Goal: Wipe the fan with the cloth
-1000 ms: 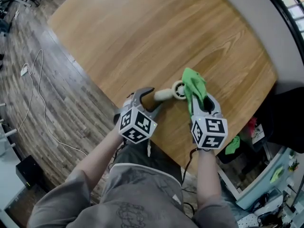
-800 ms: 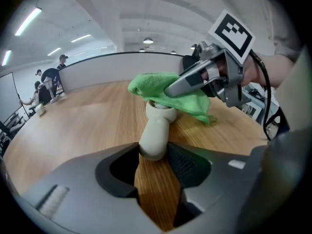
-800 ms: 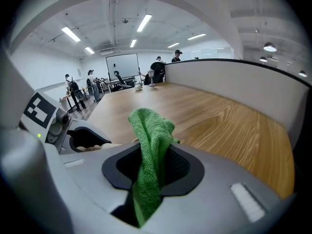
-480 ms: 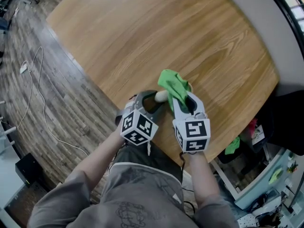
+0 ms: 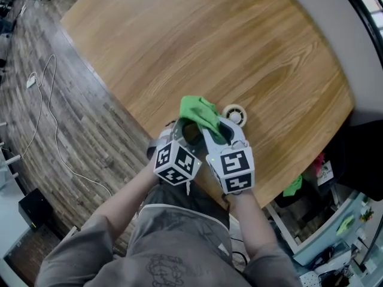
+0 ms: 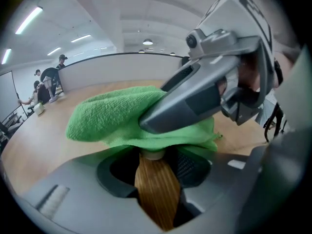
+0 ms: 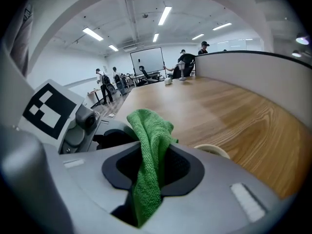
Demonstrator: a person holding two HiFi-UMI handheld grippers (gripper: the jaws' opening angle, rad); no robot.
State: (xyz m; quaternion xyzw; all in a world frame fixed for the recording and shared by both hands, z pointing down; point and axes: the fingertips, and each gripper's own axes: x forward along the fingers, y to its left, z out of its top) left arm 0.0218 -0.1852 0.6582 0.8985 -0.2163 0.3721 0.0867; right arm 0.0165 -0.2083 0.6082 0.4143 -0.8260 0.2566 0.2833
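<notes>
At the near edge of the table [image 5: 179, 40], the left gripper [image 5: 189, 131] is clamped on the fan's wooden handle [image 6: 156, 189], its jaws partway closed around it. The fan [image 5: 234, 113] shows its round cream head just past the grippers, over the wood; I cannot tell whether it rests there. The right gripper [image 5: 216, 130] pinches the cloth [image 5: 197, 111] between narrow jaws. The free end drapes over the handle's top and the left gripper's tips, beside the head and not on it.

A stroke from here could rub the gripper instead of the fan, since the cloth lies mostly on the jaws. The grippers nearly touch and could knock together. A hard pull might twist the handle in its grip or drag the cloth loose. No container shows on the table, so nothing is held in one.
</notes>
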